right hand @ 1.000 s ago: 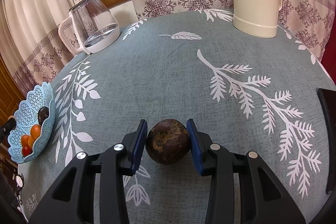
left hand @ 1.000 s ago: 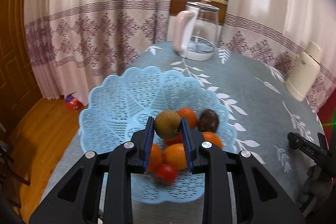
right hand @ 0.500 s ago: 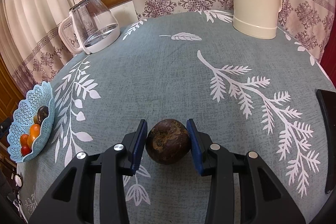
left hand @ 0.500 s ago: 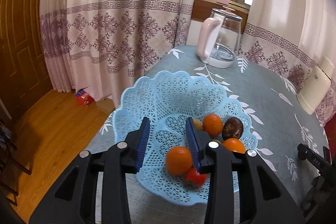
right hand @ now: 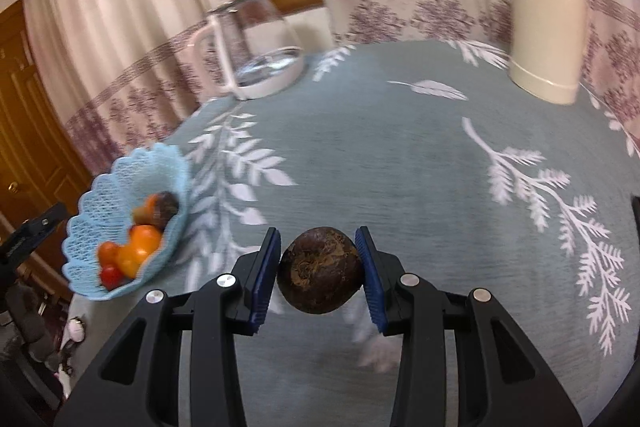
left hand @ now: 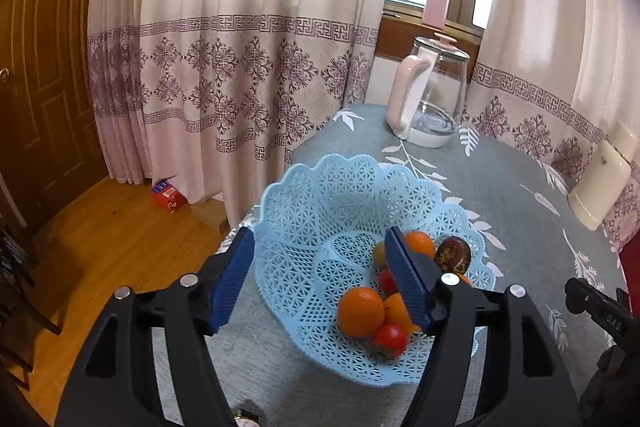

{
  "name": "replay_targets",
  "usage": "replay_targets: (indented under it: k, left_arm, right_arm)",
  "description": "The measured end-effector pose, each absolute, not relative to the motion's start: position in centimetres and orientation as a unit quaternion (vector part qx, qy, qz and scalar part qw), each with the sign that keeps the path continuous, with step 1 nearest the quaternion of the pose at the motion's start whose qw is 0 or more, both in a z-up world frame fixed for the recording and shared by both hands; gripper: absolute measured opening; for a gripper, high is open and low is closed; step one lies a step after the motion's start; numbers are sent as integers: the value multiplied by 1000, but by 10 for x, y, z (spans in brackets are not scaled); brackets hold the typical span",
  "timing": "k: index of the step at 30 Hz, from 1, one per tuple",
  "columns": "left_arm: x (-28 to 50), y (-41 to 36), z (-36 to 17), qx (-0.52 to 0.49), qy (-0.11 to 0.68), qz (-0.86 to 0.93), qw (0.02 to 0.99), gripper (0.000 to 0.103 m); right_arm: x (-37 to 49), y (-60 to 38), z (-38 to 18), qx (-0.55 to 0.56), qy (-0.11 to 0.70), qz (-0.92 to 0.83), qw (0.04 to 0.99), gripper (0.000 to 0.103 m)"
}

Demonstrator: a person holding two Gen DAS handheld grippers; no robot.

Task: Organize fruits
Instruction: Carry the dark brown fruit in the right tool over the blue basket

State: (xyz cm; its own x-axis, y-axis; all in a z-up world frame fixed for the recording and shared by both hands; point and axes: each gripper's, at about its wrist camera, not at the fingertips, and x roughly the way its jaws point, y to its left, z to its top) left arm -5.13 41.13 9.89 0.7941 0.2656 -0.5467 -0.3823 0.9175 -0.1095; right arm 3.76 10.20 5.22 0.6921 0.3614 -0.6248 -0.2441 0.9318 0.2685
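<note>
My right gripper (right hand: 318, 269) is clamped on a dark brown, wrinkled round fruit (right hand: 320, 270), both blue pads pressed against its sides, and I hold it above the grey-green tablecloth (right hand: 400, 155) with its white leaf print. The right view is blurred, so I cannot tell how far the fruit sits off the cloth. My left gripper (left hand: 320, 281) is spread wide with nothing between its pads, and it hangs over the near side of the light blue lattice basket (left hand: 320, 195), which stands near the table edge by the curtain (left hand: 224, 75). In the basket I see a large orange (left hand: 360, 311) towards the front, a small red fruit (left hand: 390, 339) just beside it, another orange (left hand: 419, 243) farther back, and a dark brown fruit (left hand: 453, 254) touching that one; more orange and red pieces are partly hidden behind my right-hand pad. From the right wrist the basket shows off to the left, well apart from the fruit I carry. A glass kettle (left hand: 434, 95) with a pale pink handle stands at the far side of the table, and a cream-coloured jug (right hand: 548, 35) stands well to the right of it. A small red box (left hand: 168, 195) lies on the wooden floor (left hand: 104, 235) by the curtain.
</note>
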Motion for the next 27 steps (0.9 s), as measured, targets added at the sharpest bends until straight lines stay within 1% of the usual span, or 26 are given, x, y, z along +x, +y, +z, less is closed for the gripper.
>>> replay_targets:
  k: [7, 22, 24, 27]
  left_arm:
    - [-61, 422, 103, -119, 262, 174, 942, 79]
    - [-73, 436, 115, -131, 240, 194, 942, 81]
    - [-75, 440, 116, -134, 237, 196, 942, 81]
    - [-77, 443, 116, -139, 236, 195, 942, 81]
  right_arm:
    - [33, 149, 69, 65, 350, 221, 908, 39]
    - [33, 277, 89, -12, 339, 328, 882, 39]
    - [37, 281, 88, -3, 346, 337, 876, 39]
    - [46, 271, 85, 42, 365, 361, 857, 39]
